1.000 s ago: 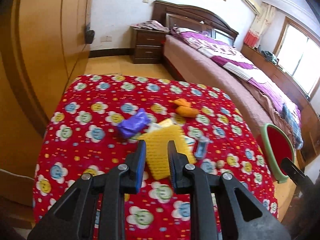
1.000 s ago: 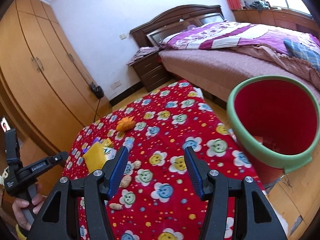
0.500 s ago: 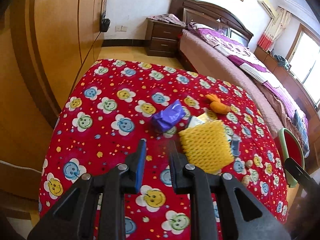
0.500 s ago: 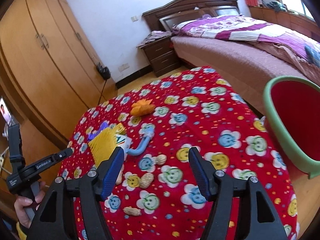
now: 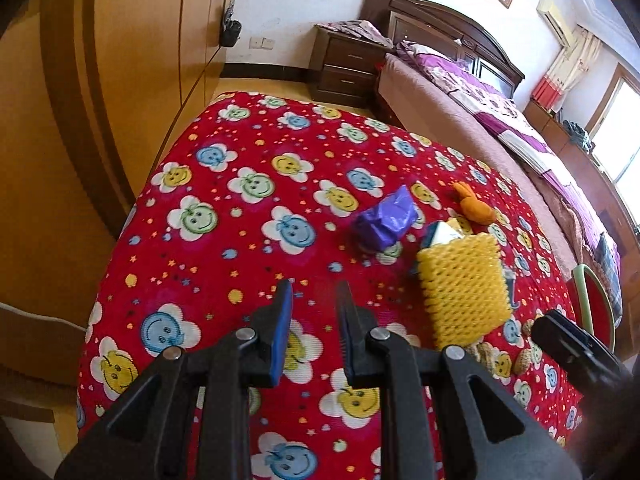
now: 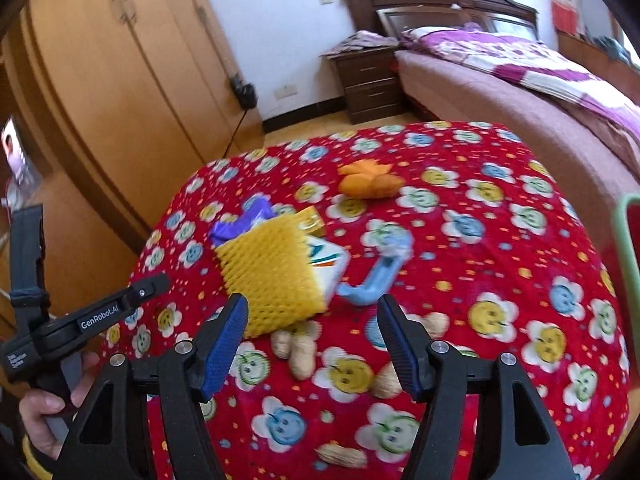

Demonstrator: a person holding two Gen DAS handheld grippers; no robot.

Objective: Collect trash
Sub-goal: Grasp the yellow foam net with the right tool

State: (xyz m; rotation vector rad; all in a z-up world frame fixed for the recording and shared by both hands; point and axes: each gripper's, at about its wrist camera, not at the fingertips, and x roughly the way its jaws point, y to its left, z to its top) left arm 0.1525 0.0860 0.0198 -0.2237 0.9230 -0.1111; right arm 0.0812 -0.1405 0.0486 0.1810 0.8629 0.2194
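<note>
Counter point(image 5: 248, 216), draped in a red cloth printed with smiley flowers, fills the middle of both views. Left claw point(image 5: 313, 312): lower centre of its view, jaws a narrow gap apart with nothing between them, over bare cloth. Right claw point(image 6: 312, 332): lower centre of its view, spread wide and released, above peanut shells point(image 6: 298, 350). Trash: yellow foam net point(image 6: 276, 276), centre-left in the right view, overlapping a white carton point(image 6: 330, 260); purple wrapper point(image 5: 386, 218) just up-left of the net; orange peel point(image 6: 368, 180) farther up; blue plastic piece point(image 6: 376, 276) right of the carton. Red bin with green rim point(image 5: 592, 304) at the right edge.
</note>
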